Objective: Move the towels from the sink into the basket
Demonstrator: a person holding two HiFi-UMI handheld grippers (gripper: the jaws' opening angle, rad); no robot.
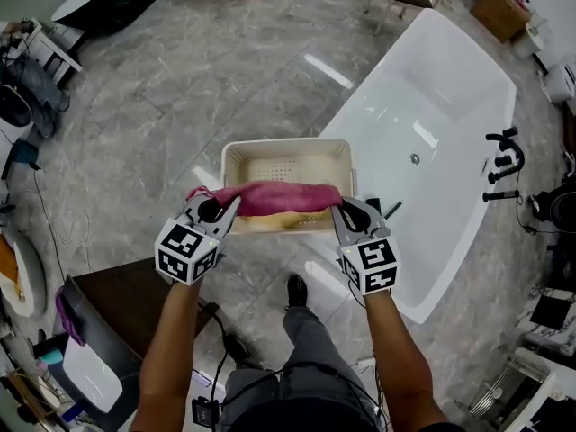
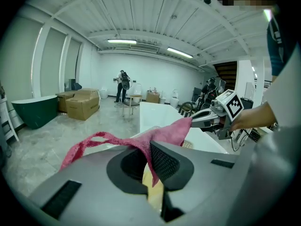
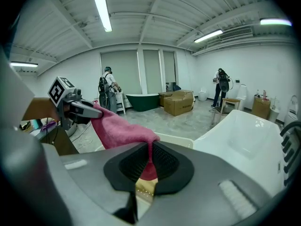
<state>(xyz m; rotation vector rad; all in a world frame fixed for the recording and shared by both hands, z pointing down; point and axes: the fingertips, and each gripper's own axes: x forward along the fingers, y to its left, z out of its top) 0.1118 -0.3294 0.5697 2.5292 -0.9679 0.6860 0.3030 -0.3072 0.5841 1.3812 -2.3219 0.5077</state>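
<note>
A pink towel [image 1: 270,197] hangs stretched between my two grippers above the near side of the cream perforated basket [image 1: 288,156]. My left gripper [image 1: 212,211] is shut on the towel's left end, seen as pink cloth [image 2: 141,142] pinched in its jaws. My right gripper [image 1: 344,209] is shut on the towel's right end [image 3: 122,126]. A yellowish cloth [image 1: 270,220] lies in the basket under the towel. The white bathtub [image 1: 432,142] stands to the right, and it looks empty inside.
A dark cabinet [image 1: 117,304] stands at my lower left with a purple cloth on its edge. Black taps [image 1: 504,165] rise by the tub's right rim. Cardboard boxes [image 2: 80,103] and two people [image 2: 123,86] are far off on the marble floor.
</note>
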